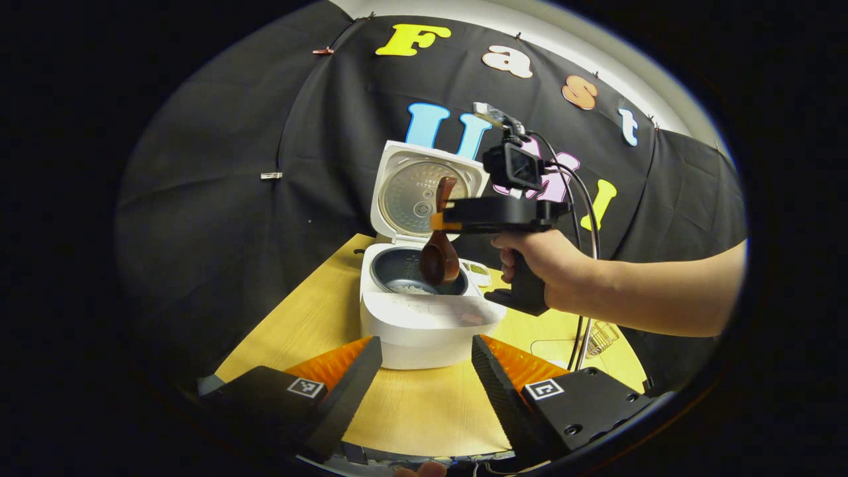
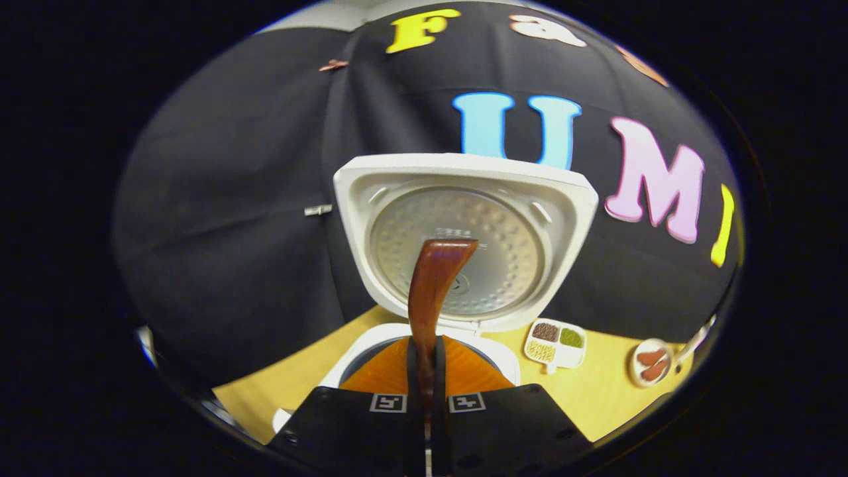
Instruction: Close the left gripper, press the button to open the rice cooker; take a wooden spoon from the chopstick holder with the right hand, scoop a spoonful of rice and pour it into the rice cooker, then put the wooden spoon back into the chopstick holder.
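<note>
Cooker (image 1: 424, 324): lid up, rice inside.
Right gripper (image 1: 438, 220): pinching spoon (image 1: 440, 255) above pot.
Left gripper (image 1: 424, 371): spread.
Left: return spoon.

The glossy dark-brown wooden spoon (image 1: 440, 258) looks smoothly varnished. The white rice cooker (image 1: 424, 324) is smooth plastic, its raised lid's inner plate (image 2: 457, 262) dimpled matt metal. The pale yellow table (image 1: 424, 404) shows fine wood grain.

The right gripper's fingers (image 2: 427, 371) hide the wooden spoon's (image 2: 429, 291) bowl and the cooker pot.
</note>
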`<state>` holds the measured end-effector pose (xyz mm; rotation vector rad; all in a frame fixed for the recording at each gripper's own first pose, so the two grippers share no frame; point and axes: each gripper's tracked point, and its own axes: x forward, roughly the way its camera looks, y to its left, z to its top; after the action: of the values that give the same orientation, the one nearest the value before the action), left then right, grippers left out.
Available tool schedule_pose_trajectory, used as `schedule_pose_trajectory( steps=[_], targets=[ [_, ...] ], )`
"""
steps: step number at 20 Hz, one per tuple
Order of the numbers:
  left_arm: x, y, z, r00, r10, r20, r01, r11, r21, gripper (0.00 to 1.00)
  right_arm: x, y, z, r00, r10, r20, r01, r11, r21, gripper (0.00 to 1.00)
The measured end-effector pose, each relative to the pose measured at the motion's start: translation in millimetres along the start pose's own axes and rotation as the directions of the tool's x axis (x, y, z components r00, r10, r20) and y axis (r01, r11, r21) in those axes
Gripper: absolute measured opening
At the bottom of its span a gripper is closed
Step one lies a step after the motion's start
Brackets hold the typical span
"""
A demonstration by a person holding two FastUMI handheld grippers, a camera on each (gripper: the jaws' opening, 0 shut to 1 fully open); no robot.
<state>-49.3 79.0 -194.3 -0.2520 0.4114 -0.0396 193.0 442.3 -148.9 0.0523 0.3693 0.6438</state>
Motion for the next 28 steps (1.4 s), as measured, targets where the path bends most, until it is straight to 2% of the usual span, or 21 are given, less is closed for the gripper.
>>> schedule_pose_trajectory(
  steps=[3, 6, 12, 16, 17, 18, 19, 24, 28],
  targets=[
    [-2, -5, 1, 1.0, -0.003, 0.003, 0.003, 1.0, 0.003, 0.94, -15, -12, 19, 0.999, 0.001, 0.047, -0.007, 0.99, 0.139, 0.08],
    [-5, -13, 0, 1.0, -0.009, 0.001, 0.009, 1.0, 0.016, 0.94, -37, -21, 43, 0.994, 0.014, 0.113, -0.043, 0.964, 0.263, 0.08],
    [-7, -35, 2, 1.0, -0.028, 0.004, 0.028, 0.999, 0.028, 0.94, -107, -62, 80, 0.97, -0.034, 0.24, -0.041, 0.953, 0.3, 0.08],
    [-4, -54, 5, 0.999, -0.045, 0.002, 0.045, 0.998, 0.034, 0.94, -156, -107, 99, 0.951, -0.068, 0.3, -0.04, 0.94, 0.338, 0.08],
    [-3, -58, 8, 0.999, -0.047, 0.006, 0.047, 0.998, 0.038, 0.94, -169, -121, 101, 0.947, -0.084, 0.31, -0.028, 0.94, 0.34, 0.08],
    [-2, -61, 10, 0.999, -0.048, 0.011, 0.047, 0.998, 0.045, 0.94, -181, -138, 101, 0.943, -0.104, 0.317, -0.01, 0.941, 0.338, 0.12],
    [-1, -64, 13, 0.999, -0.048, 0.017, 0.047, 0.998, 0.052, 0.94, -193, -156, 101, 0.939, -0.125, 0.322, 0.011, 0.943, 0.334, 0.08],
    [11, -82, 20, 0.998, -0.058, 0.028, 0.056, 0.996, 0.072, 0.94, -253, -241, 81, 0.919, -0.24, 0.313, 0.127, 0.931, 0.343, 0.08],
    [19, -101, 20, 0.998, -0.055, 0.023, 0.053, 0.995, 0.085, 0.94, -301, -304, 61, 0.898, -0.323, 0.298, 0.205, 0.908, 0.366, 0.08]
  ],
)
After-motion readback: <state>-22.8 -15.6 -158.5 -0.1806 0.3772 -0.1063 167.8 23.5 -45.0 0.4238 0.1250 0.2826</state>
